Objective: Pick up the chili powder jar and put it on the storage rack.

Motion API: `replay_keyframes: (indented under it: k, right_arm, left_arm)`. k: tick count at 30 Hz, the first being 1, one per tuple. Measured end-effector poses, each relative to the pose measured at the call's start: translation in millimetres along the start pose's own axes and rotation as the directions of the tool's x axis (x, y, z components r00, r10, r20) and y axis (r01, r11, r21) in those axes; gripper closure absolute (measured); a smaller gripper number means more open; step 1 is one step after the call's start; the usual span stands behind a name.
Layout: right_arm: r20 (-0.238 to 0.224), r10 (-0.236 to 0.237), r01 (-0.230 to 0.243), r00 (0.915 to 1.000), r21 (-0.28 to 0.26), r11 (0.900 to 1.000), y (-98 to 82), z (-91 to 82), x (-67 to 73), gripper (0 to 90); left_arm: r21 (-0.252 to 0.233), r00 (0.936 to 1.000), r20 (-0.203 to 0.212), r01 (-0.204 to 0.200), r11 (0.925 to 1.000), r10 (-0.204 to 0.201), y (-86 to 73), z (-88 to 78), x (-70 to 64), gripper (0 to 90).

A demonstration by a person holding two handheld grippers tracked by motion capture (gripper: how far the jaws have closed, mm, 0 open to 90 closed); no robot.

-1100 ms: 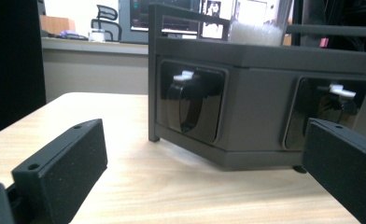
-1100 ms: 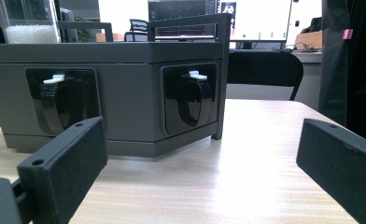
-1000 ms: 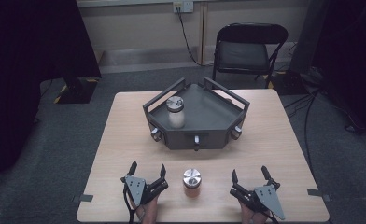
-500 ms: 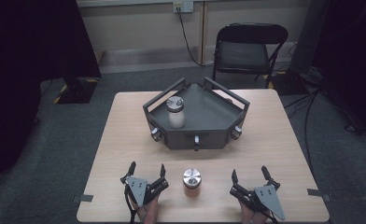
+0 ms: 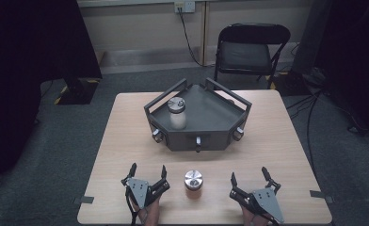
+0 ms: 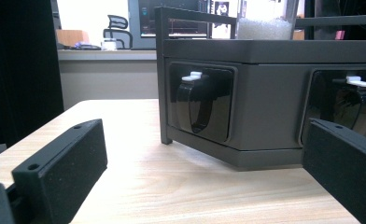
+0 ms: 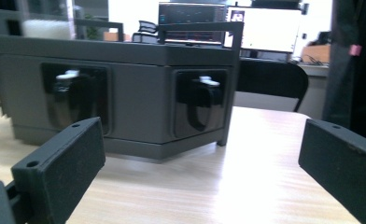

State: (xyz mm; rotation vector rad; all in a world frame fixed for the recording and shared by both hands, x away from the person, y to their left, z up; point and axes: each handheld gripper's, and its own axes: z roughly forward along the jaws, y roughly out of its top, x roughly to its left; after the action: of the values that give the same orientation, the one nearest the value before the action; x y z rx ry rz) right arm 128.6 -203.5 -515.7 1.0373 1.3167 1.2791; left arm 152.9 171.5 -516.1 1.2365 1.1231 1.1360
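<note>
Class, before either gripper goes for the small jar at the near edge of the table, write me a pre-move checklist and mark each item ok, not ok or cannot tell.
1. Left gripper open and empty: ok, jaws spread, nothing between them.
2. Right gripper open and empty: ok, jaws spread too.
3. Small jar upright and free: ok, it stands on the table between the grippers, touching neither.
4. Lid on the small jar tight: cannot tell.
5. Path to the small jar clear: ok, bare tabletop on both sides.
6. Room on the grey tray: ok, one white-filled jar stands at its left; the rest is bare.
</note>
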Motion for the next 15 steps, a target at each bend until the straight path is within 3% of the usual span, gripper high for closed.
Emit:
replay_keyframes:
  k: [5,15]
  right_arm:
    - [-0.032,0.053,-0.054,0.9981,-0.033,0.998,8.8,1.6,-3.1,0.0]
    - [-0.156,0.082,-0.093,0.9844,-0.064,0.994,34.1,5.4,5.3,0.0]
  left_arm:
    - [0.0,1.0,0.0,0.0,1.0,0.0,0.0,0.0,0.0,0.2]
    - [0.0,1.0,0.0,0.0,1.0,0.0,0.0,0.0,0.0,0.2]
